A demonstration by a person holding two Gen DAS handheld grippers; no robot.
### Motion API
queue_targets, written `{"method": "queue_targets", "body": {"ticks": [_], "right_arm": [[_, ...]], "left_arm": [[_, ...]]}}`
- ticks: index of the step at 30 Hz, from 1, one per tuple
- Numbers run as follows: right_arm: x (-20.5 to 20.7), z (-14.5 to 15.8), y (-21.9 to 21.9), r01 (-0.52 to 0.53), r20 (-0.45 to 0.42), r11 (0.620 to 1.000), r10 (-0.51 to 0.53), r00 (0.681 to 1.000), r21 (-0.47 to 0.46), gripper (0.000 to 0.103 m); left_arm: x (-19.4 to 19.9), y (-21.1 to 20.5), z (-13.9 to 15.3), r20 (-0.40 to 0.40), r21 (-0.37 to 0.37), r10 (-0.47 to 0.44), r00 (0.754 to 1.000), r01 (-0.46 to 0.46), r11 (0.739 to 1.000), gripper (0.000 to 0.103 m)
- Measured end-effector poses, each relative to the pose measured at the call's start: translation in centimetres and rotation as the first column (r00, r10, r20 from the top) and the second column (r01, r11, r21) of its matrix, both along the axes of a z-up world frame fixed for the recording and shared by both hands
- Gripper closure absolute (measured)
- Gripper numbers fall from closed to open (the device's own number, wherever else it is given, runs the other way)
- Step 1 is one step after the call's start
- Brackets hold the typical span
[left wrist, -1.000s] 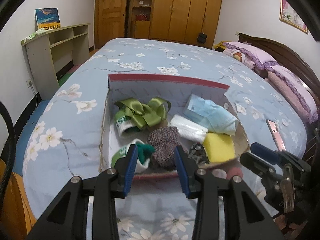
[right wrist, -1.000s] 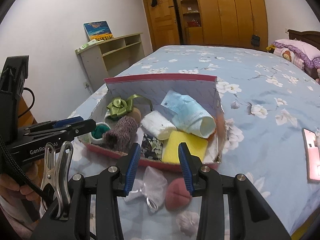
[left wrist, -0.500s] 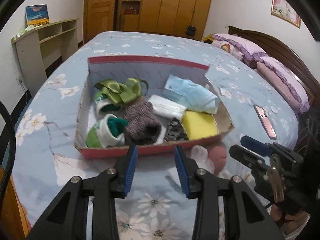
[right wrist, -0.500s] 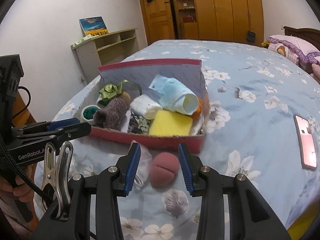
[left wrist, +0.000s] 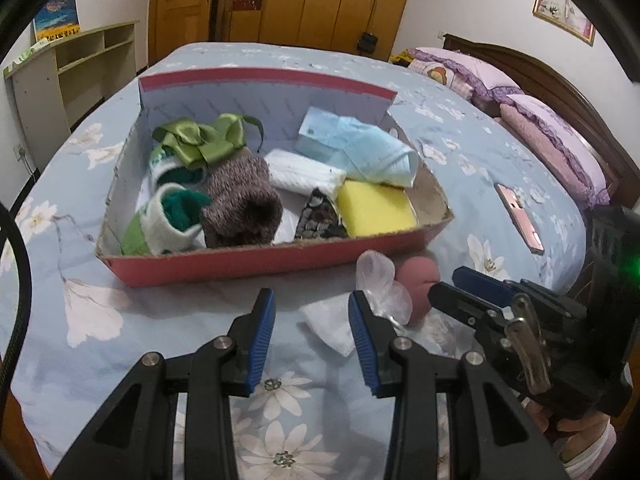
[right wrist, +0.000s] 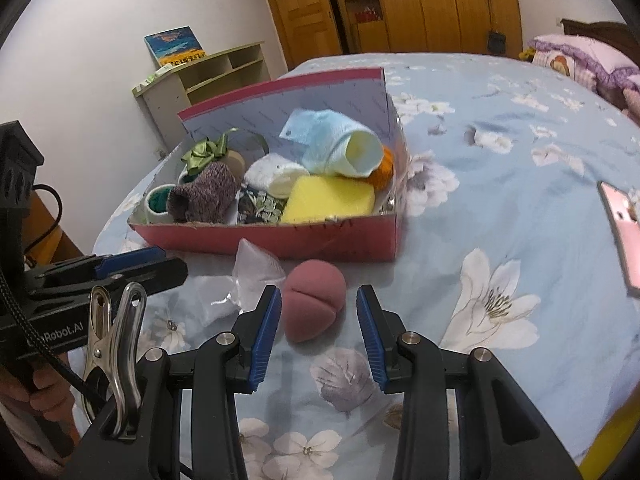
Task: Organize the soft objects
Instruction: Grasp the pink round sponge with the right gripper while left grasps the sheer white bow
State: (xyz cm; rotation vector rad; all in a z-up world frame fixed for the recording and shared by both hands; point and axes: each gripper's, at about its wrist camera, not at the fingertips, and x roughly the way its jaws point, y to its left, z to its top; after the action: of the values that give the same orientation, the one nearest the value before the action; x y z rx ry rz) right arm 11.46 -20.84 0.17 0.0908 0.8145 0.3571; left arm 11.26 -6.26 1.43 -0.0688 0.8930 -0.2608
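my left hand-held gripper (left wrist: 311, 330) and right hand-held gripper (right wrist: 317, 330), black frames, ribbed blue pads, silver screws, a metal clip, black braided cable

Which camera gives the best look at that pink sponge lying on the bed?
The right wrist view: the pink sponge lies whole, just ahead of the right claw. In the left wrist view, a clear plastic bag partly covers it.

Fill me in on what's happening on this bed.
A person holds a gripper in each hand over a flowered bedspread, tidying soft things into a red box. The box already holds socks, a yellow sponge, a green bow and a blue cloth. A pink puff and a clear pouch lie in front of it. The right gripper is open with its fingers either side of the puff, not touching. The left gripper is open and empty over a white cloth.
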Motion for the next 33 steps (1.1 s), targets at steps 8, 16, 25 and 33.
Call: {"method": "queue_targets", "body": {"ticks": [8, 16, 25, 33], "right_arm": [[0.9, -1.6, 0.4, -0.014, -0.043, 1.0, 0.015, 0.999, 0.022, 0.063], [0.5, -1.7, 0.5, -0.043, -0.022, 0.998, 0.044, 0.999, 0.041, 0.072], [-0.5, -0.3, -1.0, 0.004, 0.034, 1.0, -0.004, 0.999, 0.0, 0.072], [-0.2, -1.0, -3.0, 0.051, 0.027, 0.999, -0.051, 0.998, -0.007, 0.072]], "left_arm": [[0.1, -0.2, -0.8, -0.018, 0.006, -0.006, 1.0, 0.006, 1.0, 0.063], [0.1, -1.0, -1.4, -0.032, 0.007, -0.031, 0.999, 0.031, 1.0, 0.064], [0.8, -2.7, -2.1, -0.044, -0.006, -0.064, 0.997, 0.064, 0.998, 0.064], [1.7, -4.4, -2.8, -0.053, -0.042, -0.1, 0.994, 0.098, 0.994, 0.063]]}}
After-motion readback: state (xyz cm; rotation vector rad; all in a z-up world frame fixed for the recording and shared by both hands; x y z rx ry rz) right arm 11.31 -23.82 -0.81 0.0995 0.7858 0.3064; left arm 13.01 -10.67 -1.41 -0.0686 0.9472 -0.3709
